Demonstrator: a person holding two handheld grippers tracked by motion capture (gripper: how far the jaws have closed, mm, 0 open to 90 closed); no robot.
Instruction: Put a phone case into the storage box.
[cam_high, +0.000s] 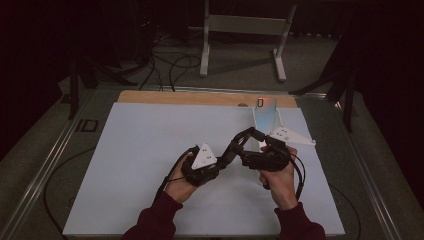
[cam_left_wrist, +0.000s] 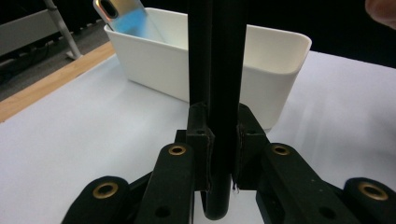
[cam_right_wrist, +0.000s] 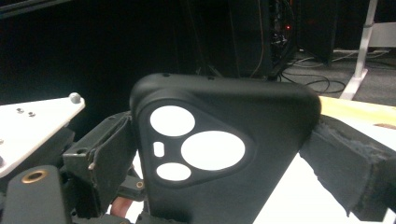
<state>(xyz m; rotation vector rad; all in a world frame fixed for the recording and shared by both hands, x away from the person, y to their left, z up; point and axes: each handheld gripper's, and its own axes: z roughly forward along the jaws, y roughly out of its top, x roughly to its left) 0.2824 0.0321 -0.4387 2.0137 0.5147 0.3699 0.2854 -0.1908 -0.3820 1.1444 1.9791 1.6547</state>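
In the high view, two hands are meeting over the white desk, the left gripper and right gripper both reaching the black phone case between them. In the left gripper view, its jaws are pinching the case edge-on; behind, a white bin is holding an iridescent phone. In the right gripper view, its jaws are flanking the case, camera cutouts facing outward; whether they are pressing it, I cannot tell.
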